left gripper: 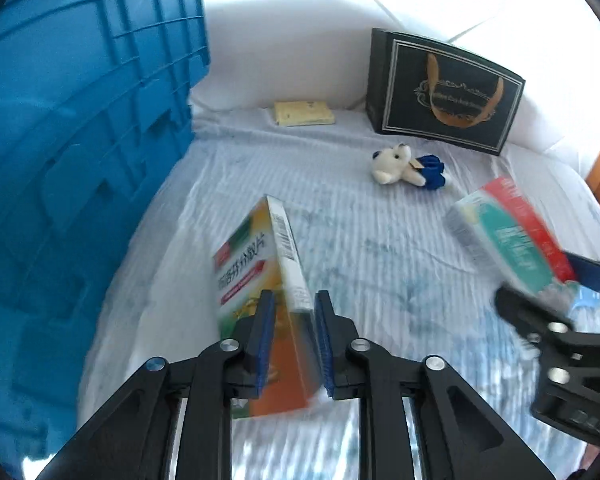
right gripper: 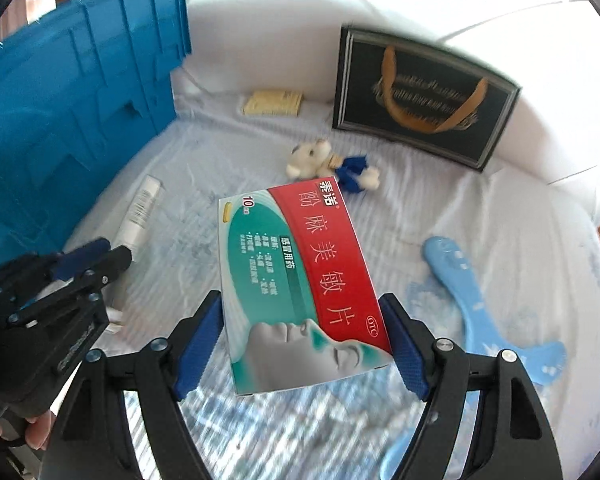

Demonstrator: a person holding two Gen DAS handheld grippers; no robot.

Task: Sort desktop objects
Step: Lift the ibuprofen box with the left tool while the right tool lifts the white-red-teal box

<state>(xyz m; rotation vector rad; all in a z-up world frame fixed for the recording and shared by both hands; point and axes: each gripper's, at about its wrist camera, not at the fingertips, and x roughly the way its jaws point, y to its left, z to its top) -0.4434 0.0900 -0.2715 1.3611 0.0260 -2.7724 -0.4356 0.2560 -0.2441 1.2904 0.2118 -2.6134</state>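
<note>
While both boxes hang clear of the cloth-covered counter, the step in hand looks like carrying them to the blue crate

Left wrist view: left hand-held gripper is clamped on the narrow edge of the orange-green medicine box, box standing on end, tilted. Crate wall rises just to the left. Judgement: grip sits low on the box, so lift high enough to clear the crate rim and avoid a quick swing that could pivot it

Right wrist view: right hand-held gripper grips the red-teal medicine box across its width, pads on both side edges, face up. Stuffed bear, light-blue plastic piece and black gift bag remain on the cloth. Judgement: keep the two boxes apart while moving left; release only once above the crate opening, which neither view shows
</note>
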